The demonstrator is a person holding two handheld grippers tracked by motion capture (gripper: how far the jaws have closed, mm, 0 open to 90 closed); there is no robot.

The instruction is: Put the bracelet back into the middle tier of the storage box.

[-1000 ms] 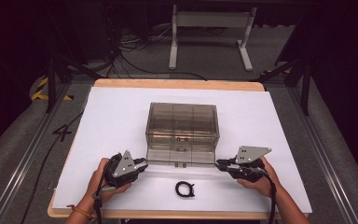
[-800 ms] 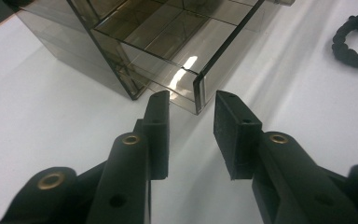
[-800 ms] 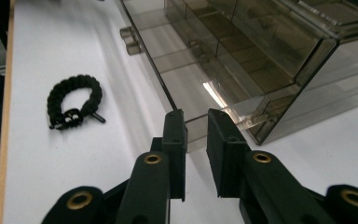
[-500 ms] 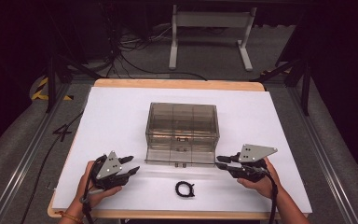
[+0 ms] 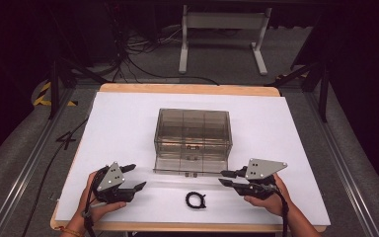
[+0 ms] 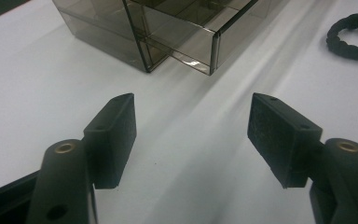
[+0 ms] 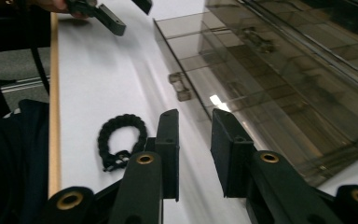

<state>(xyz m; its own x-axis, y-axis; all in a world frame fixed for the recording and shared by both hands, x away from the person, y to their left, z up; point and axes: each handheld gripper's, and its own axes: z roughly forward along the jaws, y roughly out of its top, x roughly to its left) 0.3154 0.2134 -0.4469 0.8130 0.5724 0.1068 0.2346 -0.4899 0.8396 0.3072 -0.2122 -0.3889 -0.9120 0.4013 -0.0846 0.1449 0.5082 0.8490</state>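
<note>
A smoky clear drawer cabinet (image 5: 192, 136) stands at the table's middle, its bottom drawer (image 7: 191, 70) pulled out a little toward me. In front of it a black braided bracelet (image 5: 195, 199) lies on the white sheet. My left gripper (image 5: 134, 177) hovers left of the drawer's front, and its jaws have just been opening. They stand wide apart with nothing between them (image 6: 193, 105), the drawer's corner (image 6: 209, 46) ahead. My right gripper (image 5: 224, 177) points left at the drawer's right front corner. Its jaws (image 7: 195, 116) keep a narrow gap and hold nothing; the bracelet (image 7: 121, 135) lies beside them.
The white sheet (image 5: 128, 123) covers a wooden table whose front edge (image 5: 177, 227) runs just under my hands. Behind the table stand a white metal frame (image 5: 222, 29) and loose cables on the floor. My left gripper (image 7: 116, 14) shows far off in the right gripper view.
The left gripper has drawn back to the left, away from the cabinet's front, and its jaws have spread wide. The right gripper has shifted only slightly.
</note>
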